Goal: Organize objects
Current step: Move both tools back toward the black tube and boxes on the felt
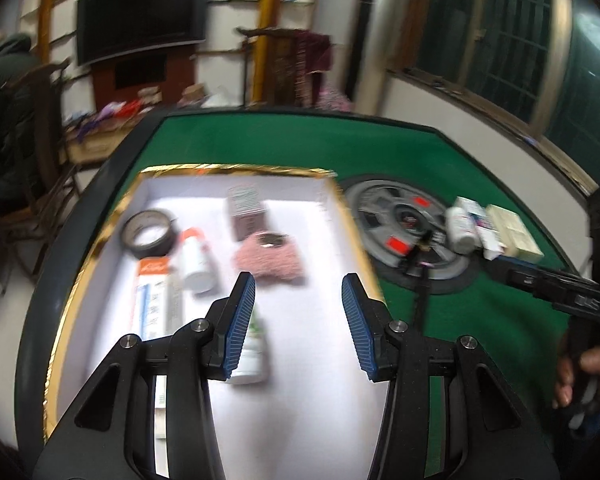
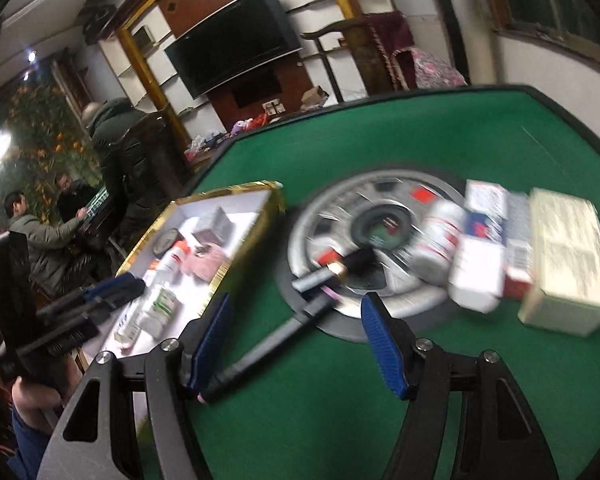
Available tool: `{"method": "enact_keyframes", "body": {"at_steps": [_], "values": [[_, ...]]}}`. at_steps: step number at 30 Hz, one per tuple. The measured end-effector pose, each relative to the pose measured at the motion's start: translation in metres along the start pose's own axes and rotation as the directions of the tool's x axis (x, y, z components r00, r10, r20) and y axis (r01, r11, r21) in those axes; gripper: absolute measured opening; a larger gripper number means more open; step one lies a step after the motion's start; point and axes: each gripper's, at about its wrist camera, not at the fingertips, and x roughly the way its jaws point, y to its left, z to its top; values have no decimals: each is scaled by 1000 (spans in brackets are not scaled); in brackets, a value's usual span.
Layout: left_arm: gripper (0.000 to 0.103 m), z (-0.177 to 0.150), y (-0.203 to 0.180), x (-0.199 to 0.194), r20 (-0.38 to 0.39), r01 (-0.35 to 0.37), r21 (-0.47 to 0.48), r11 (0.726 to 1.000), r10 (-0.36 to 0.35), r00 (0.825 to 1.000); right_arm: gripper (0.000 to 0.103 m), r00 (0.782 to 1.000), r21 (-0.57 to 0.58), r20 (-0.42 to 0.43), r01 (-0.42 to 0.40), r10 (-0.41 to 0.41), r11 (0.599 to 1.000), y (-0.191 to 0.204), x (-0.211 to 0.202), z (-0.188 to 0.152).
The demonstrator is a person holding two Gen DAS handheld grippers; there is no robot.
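Observation:
A gold-rimmed white tray (image 1: 356, 216) (image 2: 256, 240) lies on the green table's left. It holds a tape roll (image 1: 148, 234), a white bottle (image 1: 194, 258), an orange and white box (image 1: 152, 300), a brown box (image 1: 246, 212), a pink fuzzy item (image 1: 270, 260) and a small white jar (image 1: 252, 352). My left gripper (image 1: 299, 320) is open and empty above the tray, just past the jar. My right gripper (image 2: 296, 344) is open and empty over the table. A black pen (image 2: 268, 340) lies between its fingers. A white bottle (image 2: 436, 240) (image 1: 460, 226) and boxes (image 2: 568, 264) (image 1: 512, 232) lie on the right.
A round grey hub (image 2: 360, 248) (image 1: 400, 228) sits in the table's middle with a dark lipstick tube (image 2: 340, 266) on it. The table's dark raised rim (image 1: 72, 216) runs around the felt. People sit at another table at the far left (image 2: 44, 232).

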Motion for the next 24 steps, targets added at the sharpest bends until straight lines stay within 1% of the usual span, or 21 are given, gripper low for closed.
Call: {"method": "enact_keyframes", "body": {"at_steps": [2, 3, 5, 6, 8, 10, 13, 15, 16, 18, 19, 21, 23, 24], "values": [[45, -3, -14, -1, 8, 21, 52, 998, -22, 1000, 66, 1000, 36, -12, 6, -5, 999, -16, -1, -3], [45, -5, -24, 1, 0, 30, 86, 996, -30, 1000, 66, 1000, 69, -19, 5, -3, 998, -25, -2, -2], [45, -10, -42, 6, -18, 38, 137, 990, -35, 999, 66, 1000, 122, 4, -26, 25, 992, -37, -8, 1], [45, -13, -55, 9, -35, 45, 169, 985, -40, 999, 66, 999, 128, 17, -32, 30, 991, -40, -11, 1], [45, -17, -73, 12, -53, 64, 222, 973, -53, 997, 67, 999, 122, 38, -16, 12, 992, -41, -15, 2], [45, -20, -89, 15, -68, 73, 261, 963, -57, 996, 67, 999, 123, 34, 3, -8, 992, -42, -14, 1], [45, -20, -105, 28, -139, 92, 296, 951, -53, 989, 67, 1000, 139, 22, -20, 17, 990, -45, -12, -1], [45, -19, -107, 38, -181, 88, 297, 951, -35, 983, 67, 1000, 144, 24, -14, 10, 989, -46, -13, -1], [45, -18, -106, 44, -210, 92, 281, 955, -32, 977, 67, 1000, 148, 26, -15, 11, 989, -47, -13, -1], [45, -14, -102, 55, -262, 122, 230, 966, -59, 963, 67, 999, 154, 29, -25, 20, 988, -49, -15, -1], [45, -12, -100, 61, -293, 149, 203, 968, -85, 952, 67, 999, 157, 31, -27, 22, 987, -49, -15, -1], [45, -8, -99, 73, -327, 164, 171, 971, -101, 940, 67, 999, 162, 32, -31, 26, 986, -49, -15, -1], [45, -8, -102, 80, -342, 135, 169, 976, -70, 937, 67, 999, 165, 38, -36, 30, 986, -49, -16, -1], [45, -8, -105, 82, -345, 133, 172, 976, -67, 936, 67, 999, 167, 43, -39, 32, 985, -50, -18, -1]]}}
